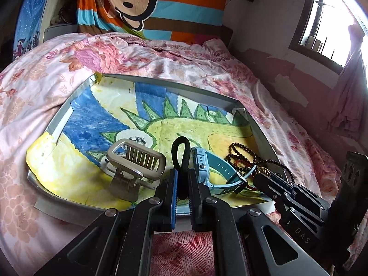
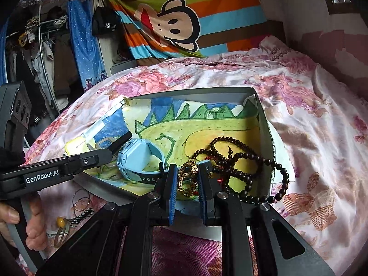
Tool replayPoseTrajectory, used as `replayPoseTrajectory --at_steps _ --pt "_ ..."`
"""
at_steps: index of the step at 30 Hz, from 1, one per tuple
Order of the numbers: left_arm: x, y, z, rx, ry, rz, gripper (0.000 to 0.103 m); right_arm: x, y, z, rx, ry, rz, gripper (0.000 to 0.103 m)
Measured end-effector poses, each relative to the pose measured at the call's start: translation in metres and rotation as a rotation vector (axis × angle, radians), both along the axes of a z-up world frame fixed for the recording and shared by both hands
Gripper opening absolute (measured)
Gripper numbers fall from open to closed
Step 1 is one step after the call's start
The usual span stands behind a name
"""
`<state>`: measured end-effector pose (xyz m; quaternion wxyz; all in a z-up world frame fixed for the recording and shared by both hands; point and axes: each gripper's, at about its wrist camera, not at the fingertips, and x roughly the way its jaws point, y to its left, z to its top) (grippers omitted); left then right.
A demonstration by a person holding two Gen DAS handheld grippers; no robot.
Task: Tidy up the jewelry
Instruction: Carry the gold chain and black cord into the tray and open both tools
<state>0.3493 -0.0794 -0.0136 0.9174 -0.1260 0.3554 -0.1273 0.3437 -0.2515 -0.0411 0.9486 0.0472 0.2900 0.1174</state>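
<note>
We find the left tongs (image 1: 182, 184) clenched on a black hair loop (image 1: 181, 158) and the right tongs (image 2: 187, 184) grasping a gold chain (image 2: 187, 179), both held over the tray (image 2: 264, 124) for sorting.

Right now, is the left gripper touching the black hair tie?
Touching. The left wrist view shows the left gripper with its fingers closed on the black hair tie, its loop standing above them.

The far half of the tray (image 1: 230, 104) lies bare, only the dinosaur drawing (image 1: 161, 124) lining it, so there is room to pass there. The near half is crowded: a metal clip (image 1: 135, 161) at left, a blue watch (image 1: 214, 168) mid, dark beads (image 2: 241, 161) at right, spilling over the tray's rim onto the bed (image 2: 310, 138)
</note>
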Motion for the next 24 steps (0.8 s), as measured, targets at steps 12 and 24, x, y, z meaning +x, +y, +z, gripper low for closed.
replayPoseTrajectory --at_steps 12,24 --pt "-0.007 0.009 0.011 -0.003 0.027 0.038 0.025 -0.008 -0.006 0.012 -0.016 -0.022 -0.025 0.041" --pt "-0.079 0.037 0.085 -0.041 -0.176 0.117 0.087 -0.070 -0.031 0.084 0.123 -0.186 -0.102 0.080"
